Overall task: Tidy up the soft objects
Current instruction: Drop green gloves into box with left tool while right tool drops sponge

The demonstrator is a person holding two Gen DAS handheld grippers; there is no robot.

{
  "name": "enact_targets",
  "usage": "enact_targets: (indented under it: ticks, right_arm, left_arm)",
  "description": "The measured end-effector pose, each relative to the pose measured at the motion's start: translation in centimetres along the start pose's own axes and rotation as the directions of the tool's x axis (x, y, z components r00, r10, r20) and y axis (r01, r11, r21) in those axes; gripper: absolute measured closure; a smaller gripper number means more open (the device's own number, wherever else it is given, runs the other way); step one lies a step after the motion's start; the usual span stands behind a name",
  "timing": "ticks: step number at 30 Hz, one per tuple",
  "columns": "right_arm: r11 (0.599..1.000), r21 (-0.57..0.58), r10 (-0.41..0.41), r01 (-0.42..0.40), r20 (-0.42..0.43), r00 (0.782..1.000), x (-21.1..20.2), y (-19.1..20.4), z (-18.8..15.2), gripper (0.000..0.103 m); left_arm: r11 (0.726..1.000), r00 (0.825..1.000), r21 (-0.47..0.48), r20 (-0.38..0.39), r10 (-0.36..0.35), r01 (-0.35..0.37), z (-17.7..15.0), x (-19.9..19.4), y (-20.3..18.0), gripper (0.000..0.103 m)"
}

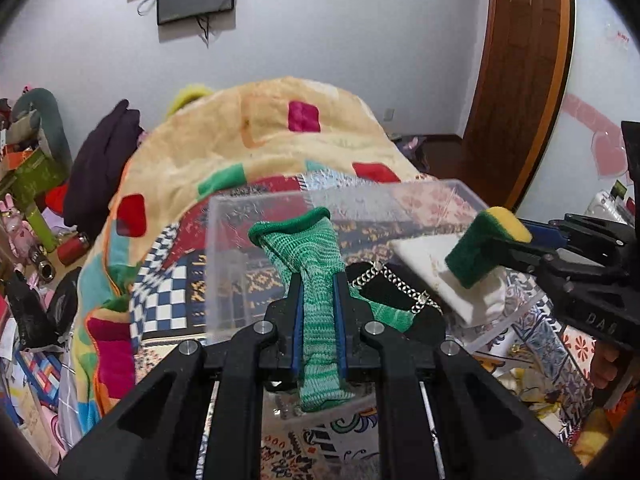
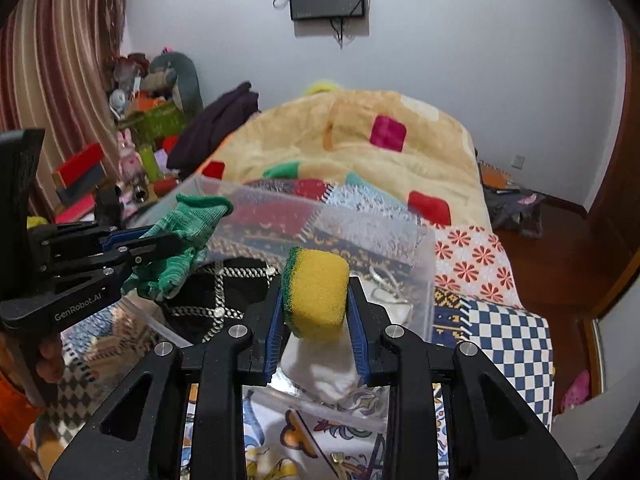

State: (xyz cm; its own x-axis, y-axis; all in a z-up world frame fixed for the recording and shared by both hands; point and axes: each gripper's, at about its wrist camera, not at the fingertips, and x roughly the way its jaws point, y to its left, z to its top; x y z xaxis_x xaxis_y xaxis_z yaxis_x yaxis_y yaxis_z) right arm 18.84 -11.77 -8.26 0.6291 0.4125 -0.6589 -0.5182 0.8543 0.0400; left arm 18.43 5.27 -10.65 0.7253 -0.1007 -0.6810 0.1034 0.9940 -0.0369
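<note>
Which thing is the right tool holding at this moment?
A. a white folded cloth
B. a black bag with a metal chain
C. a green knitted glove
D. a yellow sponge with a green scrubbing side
D: in the right wrist view the right tool has its blue pads pressed on both sides of the yellow sponge, above the clear plastic box; the green glove is in the left tool.

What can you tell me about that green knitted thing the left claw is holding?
The green glove looks like a knitted work glove, mottled light and dark green with a solid green rolled cuff. The left gripper is shut on its middle, blue-padded fingers squeezing it narrow. It hangs limp, cuff pointing away over the clear plastic box, its other end drooping behind the fingers.
</note>
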Motion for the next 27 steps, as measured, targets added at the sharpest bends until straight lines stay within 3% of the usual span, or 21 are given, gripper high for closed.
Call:
enact_targets:
  ticks: [4, 6, 10, 11, 20, 24, 27]
  right_arm:
    - [1.0, -0.028, -0.004, 0.004, -0.027, 1.0, 1.1, 0.7, -0.2, 0.075]
    - [0.999, -0.047, -0.007, 0.006, -0.03, 1.0, 1.0, 1.1, -0.2, 0.071]
    - [0.999, -0.047, 0.012, -0.012, -0.013, 1.0, 0.3, 1.4, 0.1, 0.041]
    - [0.999, -0.046, 0.013, -0.013, -0.001, 1.0, -0.1, 1.4, 0.1, 0.04]
    - [0.999, -0.002, 0.035, -0.035, 0.065, 0.997, -4.0, 0.3, 0.5, 0.037]
    - [0.999, 0.013, 0.028, -0.03, 0.091, 0.995, -5.8, 0.2, -0.3, 0.025]
    - [0.999, 0.016, 0.027, -0.029, 0.088, 0.996, -6.7, 0.2, -1.3, 0.025]
  left_arm:
    - [1.0, 1.0, 0.007, -0.024, -0.007, 0.008, -0.2, 1.0, -0.5, 0.09]
    - [1.0, 1.0, 0.011, -0.029, -0.007, 0.007, -0.2, 1.0, -0.7, 0.085]
    - [1.0, 1.0, 0.004, -0.016, -0.015, 0.015, 0.0, 0.3, -0.7, 0.059]
    - [1.0, 1.0, 0.003, -0.003, -0.012, 0.012, 0.0, -0.2, -0.7, 0.051]
    - [1.0, 0.995, 0.018, 0.095, 0.005, -0.007, -0.3, -5.5, -1.2, 0.028]
    - [1.0, 0.994, 0.011, 0.105, -0.005, 0.004, -1.4, -7.3, -1.4, 0.017]
    - [1.0, 0.996, 0.005, 0.091, -0.01, 0.01, -2.7, -8.1, -1.5, 0.012]
